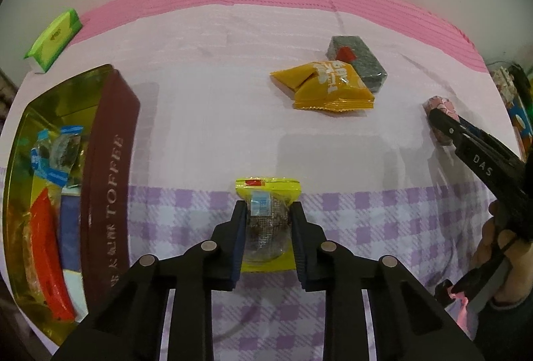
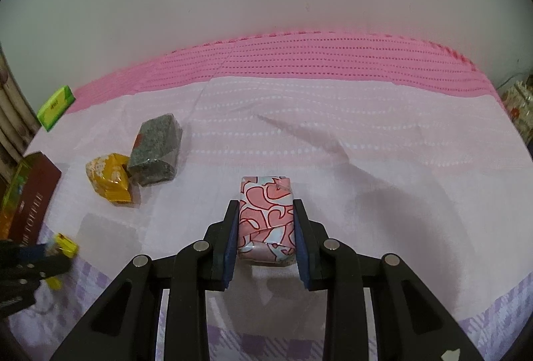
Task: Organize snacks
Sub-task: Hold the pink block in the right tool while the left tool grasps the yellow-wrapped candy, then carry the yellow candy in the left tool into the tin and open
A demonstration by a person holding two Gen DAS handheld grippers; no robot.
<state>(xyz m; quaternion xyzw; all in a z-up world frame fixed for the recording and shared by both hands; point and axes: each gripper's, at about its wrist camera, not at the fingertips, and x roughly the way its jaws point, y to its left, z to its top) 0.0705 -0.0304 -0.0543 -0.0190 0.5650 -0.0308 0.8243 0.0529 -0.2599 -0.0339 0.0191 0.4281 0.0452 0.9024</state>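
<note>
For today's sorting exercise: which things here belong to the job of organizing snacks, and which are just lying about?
Part of the job:
- toffee tin
- yellow snack packet, gripped by the left gripper
- pink wrapped snack, gripped by the right gripper
- orange packet
- grey wrapped block

Just lying about:
- green box
- tablecloth

On the table [image 1: 206, 67], the open tin [image 1: 110, 181] stands at the left edge of the left wrist view, with several wrapped snacks [image 1: 53, 157] inside it. A small carton [image 1: 53, 39] lies behind the tin, near the far left corner. Toward the far middle, a pouch [image 1: 324, 84] lies touching a wrapped block [image 1: 358, 62], the block behind and to its right. Nearer, a packet [image 1: 266, 221] sits between the left hand-held gripper [image 1: 268, 227] pads; well to its right, a wrapped bar [image 2: 266, 221] sits in the right hand-held gripper [image 2: 266, 227].
</note>
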